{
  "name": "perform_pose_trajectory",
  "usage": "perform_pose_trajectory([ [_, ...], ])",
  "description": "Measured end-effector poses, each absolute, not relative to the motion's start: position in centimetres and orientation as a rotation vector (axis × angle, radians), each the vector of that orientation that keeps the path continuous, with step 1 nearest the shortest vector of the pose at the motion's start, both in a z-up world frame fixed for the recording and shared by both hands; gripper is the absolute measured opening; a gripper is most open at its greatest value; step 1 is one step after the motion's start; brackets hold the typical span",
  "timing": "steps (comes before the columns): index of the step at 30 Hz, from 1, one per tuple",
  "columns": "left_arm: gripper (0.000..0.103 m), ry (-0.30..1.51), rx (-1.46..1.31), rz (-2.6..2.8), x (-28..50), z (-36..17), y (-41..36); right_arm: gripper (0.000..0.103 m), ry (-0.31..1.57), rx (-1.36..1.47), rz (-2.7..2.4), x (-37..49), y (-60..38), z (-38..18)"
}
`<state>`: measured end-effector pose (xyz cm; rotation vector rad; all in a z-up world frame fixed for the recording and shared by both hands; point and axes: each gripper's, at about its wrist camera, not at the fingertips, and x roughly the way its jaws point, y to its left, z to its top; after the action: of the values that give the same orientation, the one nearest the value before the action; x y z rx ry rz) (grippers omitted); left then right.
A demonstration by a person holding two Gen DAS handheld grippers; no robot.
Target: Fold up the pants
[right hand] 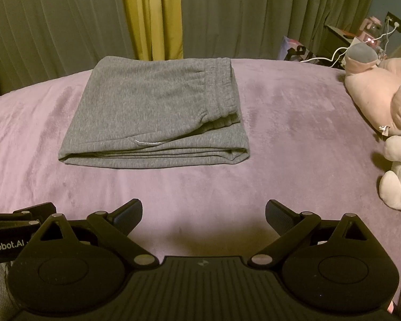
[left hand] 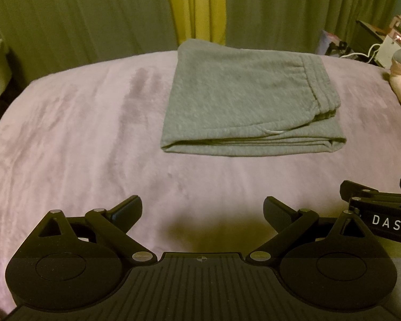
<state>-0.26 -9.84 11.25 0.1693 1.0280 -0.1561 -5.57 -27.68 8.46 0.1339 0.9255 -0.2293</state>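
Observation:
Grey sweatpants lie folded into a flat rectangle on the purple blanket, the elastic waistband on the right side, a white drawstring end showing near the front fold. They also show in the right wrist view. My left gripper is open and empty, held back from the pants near the bed's front. My right gripper is open and empty too, likewise short of the pants. The right gripper's body shows at the right edge of the left wrist view.
Pink and grey plush toys and a white plush lie on the bed's right side. Green and yellow curtains hang behind the bed. A nightstand with cables and small items stands at the far right.

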Motion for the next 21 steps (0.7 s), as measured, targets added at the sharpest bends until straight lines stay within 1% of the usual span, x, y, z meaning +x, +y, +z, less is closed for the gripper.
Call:
perform_pose_trajectory([
  [21, 0.101, 1.030, 0.159, -0.150, -0.08, 11.27, -9.72, 0.099, 0.926, 0.133, -0.227, -5.53, -27.82, 8.54],
])
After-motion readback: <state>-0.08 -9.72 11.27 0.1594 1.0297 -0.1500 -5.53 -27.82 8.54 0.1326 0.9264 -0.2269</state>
